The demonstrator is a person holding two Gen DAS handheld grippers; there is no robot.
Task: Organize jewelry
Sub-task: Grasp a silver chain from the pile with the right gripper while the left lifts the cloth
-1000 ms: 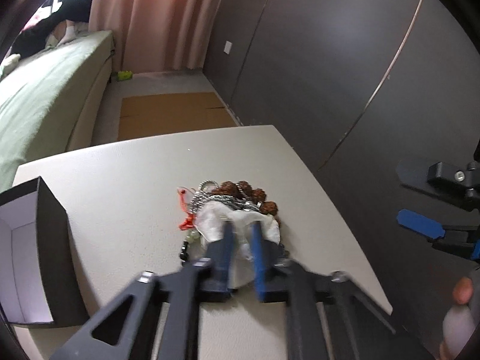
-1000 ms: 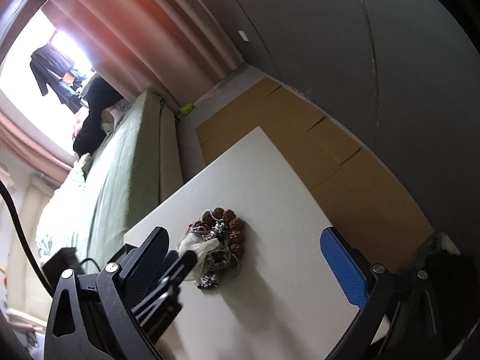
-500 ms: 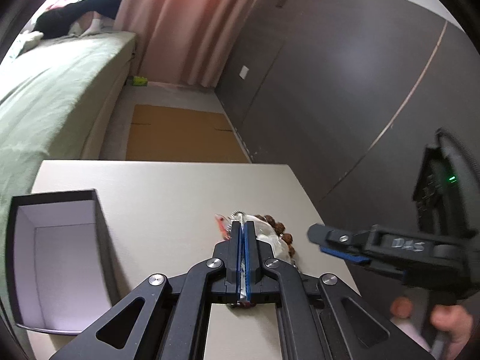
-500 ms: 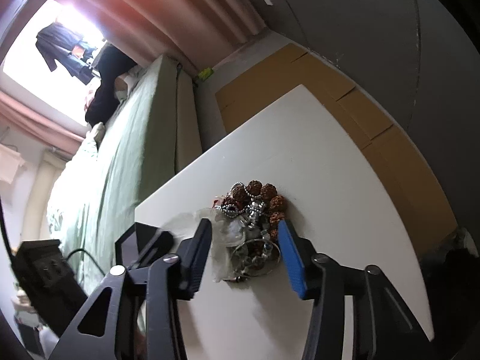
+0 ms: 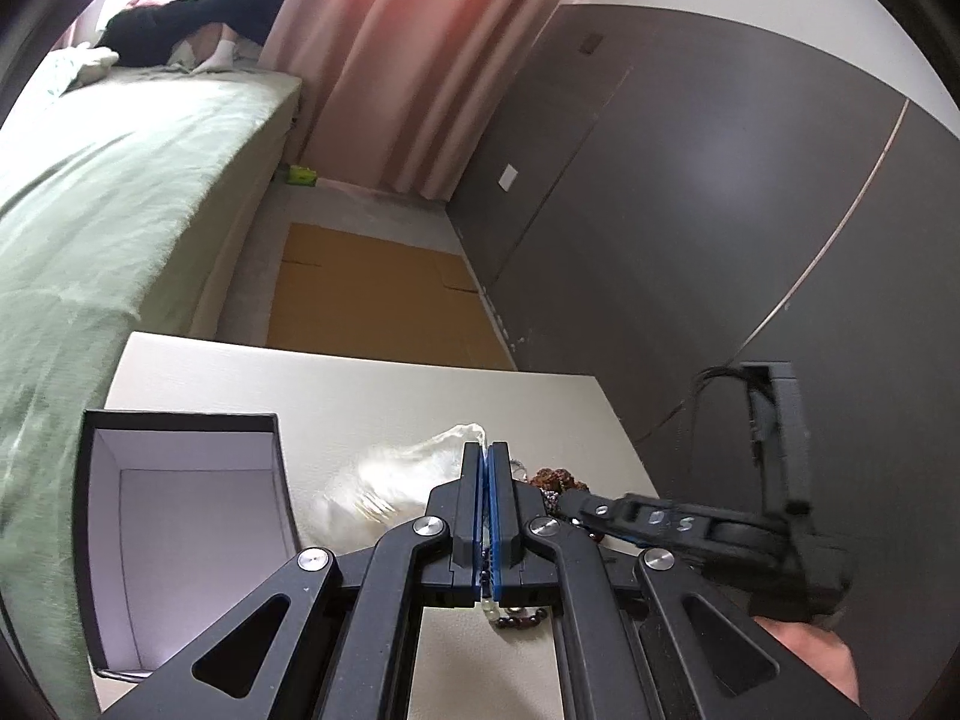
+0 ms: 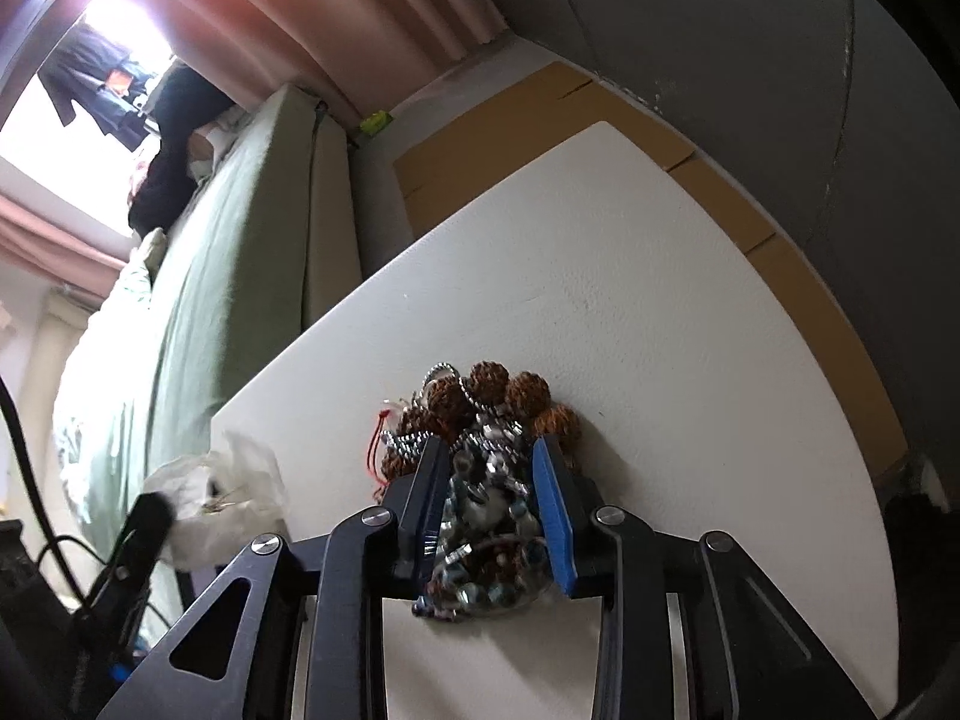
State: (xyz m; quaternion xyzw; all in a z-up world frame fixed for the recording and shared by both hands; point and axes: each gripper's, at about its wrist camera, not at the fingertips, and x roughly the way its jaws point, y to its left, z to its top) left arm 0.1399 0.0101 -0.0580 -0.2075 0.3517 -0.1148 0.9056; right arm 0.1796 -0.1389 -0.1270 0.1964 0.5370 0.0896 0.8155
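Note:
A tangled jewelry pile [image 6: 486, 480] of silver chains and brown bead bracelets [image 6: 486, 384] lies on the white table [image 6: 600, 300]. My right gripper [image 6: 489, 450] straddles the chains and its jaws are closing, both blue pads touching the heap. My left gripper [image 5: 487, 450] is shut on a clear plastic bag [image 5: 396, 480], held above the table left of the pile. In the right wrist view the bag [image 6: 222, 498] hangs at the left gripper [image 6: 153, 507]. An open black box [image 5: 180, 417] with a white inside stands at the left. The right gripper [image 5: 576, 507] reaches in from the right.
A green bed [image 5: 90, 210] runs along the table's left side. Flat cardboard [image 5: 372, 294] lies on the floor beyond the table, under a dark wall [image 5: 690, 210] and pink curtains [image 5: 408, 60]. A person's hand [image 5: 810, 654] holds the right gripper.
My left gripper shut on the plastic bag and lifted it left off the pile. My right gripper came down over the jewelry and narrowed from wide open onto the chains.

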